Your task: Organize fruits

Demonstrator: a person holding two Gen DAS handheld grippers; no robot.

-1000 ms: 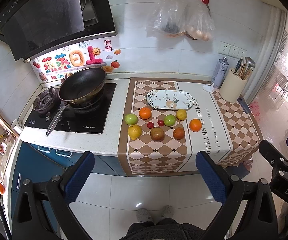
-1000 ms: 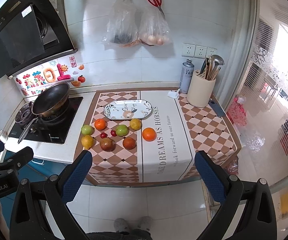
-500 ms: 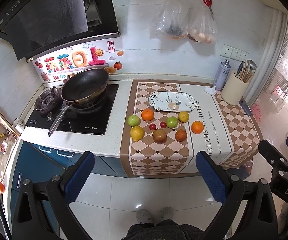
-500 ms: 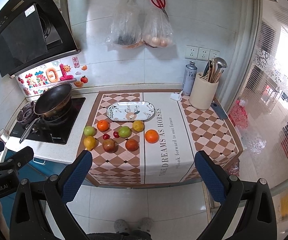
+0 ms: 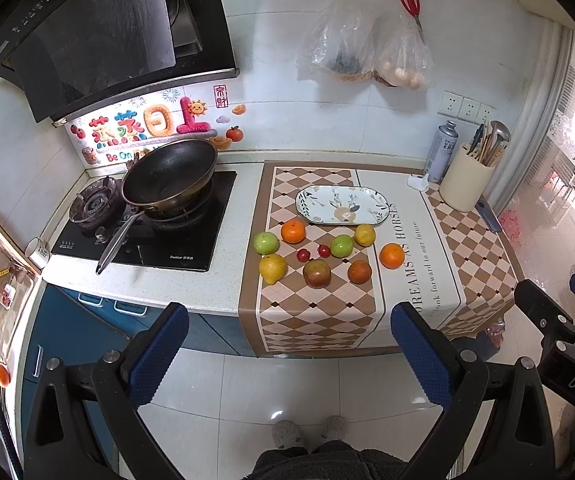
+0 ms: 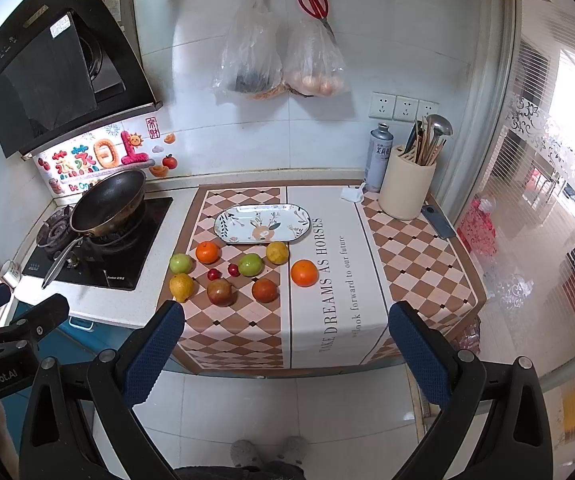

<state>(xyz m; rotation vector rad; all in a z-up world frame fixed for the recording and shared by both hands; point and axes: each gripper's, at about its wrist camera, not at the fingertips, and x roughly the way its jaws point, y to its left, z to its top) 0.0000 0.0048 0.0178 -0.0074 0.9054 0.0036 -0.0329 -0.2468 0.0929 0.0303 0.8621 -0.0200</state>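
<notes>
Several fruits lie on a checked cloth (image 5: 311, 320) on the counter: an orange (image 5: 392, 255) (image 6: 304, 272), two green apples (image 5: 266, 243) (image 6: 250, 264), a yellow pear (image 5: 272, 268) (image 6: 181, 286), a lemon (image 5: 364, 235), a reddish apple (image 5: 316, 273) (image 6: 219, 292) and two small red fruits (image 5: 303, 255). Behind them sits an oval patterned plate (image 5: 307, 200) (image 6: 227, 216) with nothing on it. My left gripper (image 5: 287, 344) and right gripper (image 6: 285, 342) hang open above the floor, well short of the counter.
A black wok (image 5: 167, 174) stands on the hob at the left. A utensil holder (image 6: 406, 186) and a spray can (image 6: 378, 158) stand at the back right. Two plastic bags (image 6: 279, 64) and red scissors hang on the wall. A person's slippers (image 5: 307, 434) show on the tiled floor.
Both grippers have drawn a little closer to the counter; the fruits and plate appear slightly lower and larger. Nothing on the counter has moved.
</notes>
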